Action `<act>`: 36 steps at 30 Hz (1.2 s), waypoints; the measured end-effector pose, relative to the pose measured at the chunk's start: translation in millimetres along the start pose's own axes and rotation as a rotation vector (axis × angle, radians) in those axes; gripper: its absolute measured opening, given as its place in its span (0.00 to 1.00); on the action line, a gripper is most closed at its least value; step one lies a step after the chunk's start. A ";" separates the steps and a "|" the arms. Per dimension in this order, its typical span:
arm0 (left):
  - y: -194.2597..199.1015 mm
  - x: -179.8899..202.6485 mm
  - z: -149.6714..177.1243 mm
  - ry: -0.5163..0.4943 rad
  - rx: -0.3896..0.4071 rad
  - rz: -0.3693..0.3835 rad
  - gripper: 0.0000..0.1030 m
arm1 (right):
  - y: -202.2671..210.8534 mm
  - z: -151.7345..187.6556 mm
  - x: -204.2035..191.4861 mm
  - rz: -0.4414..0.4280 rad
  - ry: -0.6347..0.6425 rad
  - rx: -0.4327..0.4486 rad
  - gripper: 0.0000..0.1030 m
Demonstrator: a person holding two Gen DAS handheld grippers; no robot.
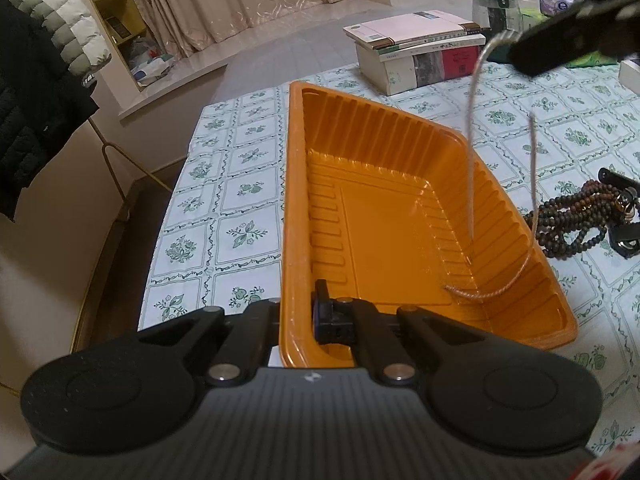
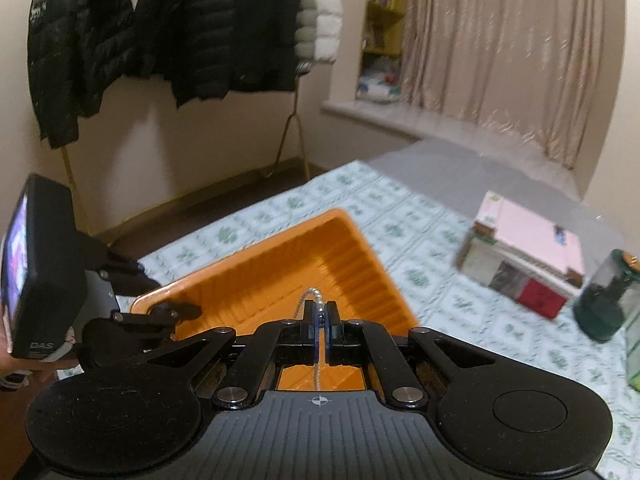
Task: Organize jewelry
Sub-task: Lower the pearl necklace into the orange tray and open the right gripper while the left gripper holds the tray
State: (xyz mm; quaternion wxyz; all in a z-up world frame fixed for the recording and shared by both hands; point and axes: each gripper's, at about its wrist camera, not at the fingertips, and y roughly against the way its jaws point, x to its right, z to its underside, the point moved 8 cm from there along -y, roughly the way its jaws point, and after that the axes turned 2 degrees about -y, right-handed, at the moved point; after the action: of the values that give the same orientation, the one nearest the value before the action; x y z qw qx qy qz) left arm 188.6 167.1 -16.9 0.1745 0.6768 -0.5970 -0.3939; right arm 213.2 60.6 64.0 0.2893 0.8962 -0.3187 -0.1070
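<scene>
Clamped on the orange tray's (image 1: 400, 216) near rim, our left tongs (image 1: 296, 320) steadied it while our right tongs (image 2: 320, 326), at two o'clock, gripped the necklace (image 1: 472, 168) dangling vertically inside.

text: "DAS" | on: black camera unit (image 2: 48, 264) (left claw's) | book spines: illegible

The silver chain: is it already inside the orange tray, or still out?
Partly in. The silver chain hangs from the right gripper, and only its lowest loop lies on the floor of the orange tray.
</scene>
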 end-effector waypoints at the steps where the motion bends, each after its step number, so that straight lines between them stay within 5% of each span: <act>1: -0.3 0.0 0.4 0.000 0.000 0.001 0.02 | -5.6 1.0 -1.3 -0.010 -0.002 -0.013 0.02; 15: -2.0 -2.3 1.9 0.005 0.004 0.010 0.02 | -49.5 9.7 0.5 -0.102 -0.125 -0.106 0.02; 24: -3.0 -1.6 2.0 0.006 0.006 0.012 0.02 | -47.7 13.6 10.4 -0.123 -0.179 -0.083 0.03; 27: -3.7 -1.2 1.6 0.008 0.006 0.012 0.02 | -38.5 16.6 25.0 -0.093 -0.220 -0.058 0.20; 29: -3.5 -1.4 1.4 0.008 0.006 0.012 0.02 | -27.1 24.4 37.9 -0.074 -0.260 -0.036 0.48; 36: -2.8 -0.3 1.7 0.003 0.008 0.010 0.02 | 22.4 88.8 89.1 0.088 -0.409 -0.016 0.51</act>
State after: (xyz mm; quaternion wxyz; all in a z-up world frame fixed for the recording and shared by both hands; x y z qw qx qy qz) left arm 189.3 168.4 -19.9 0.1744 0.6752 -0.6016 -0.3896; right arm 237.3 -49.9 4.6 0.2300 0.8387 -0.4090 -0.2764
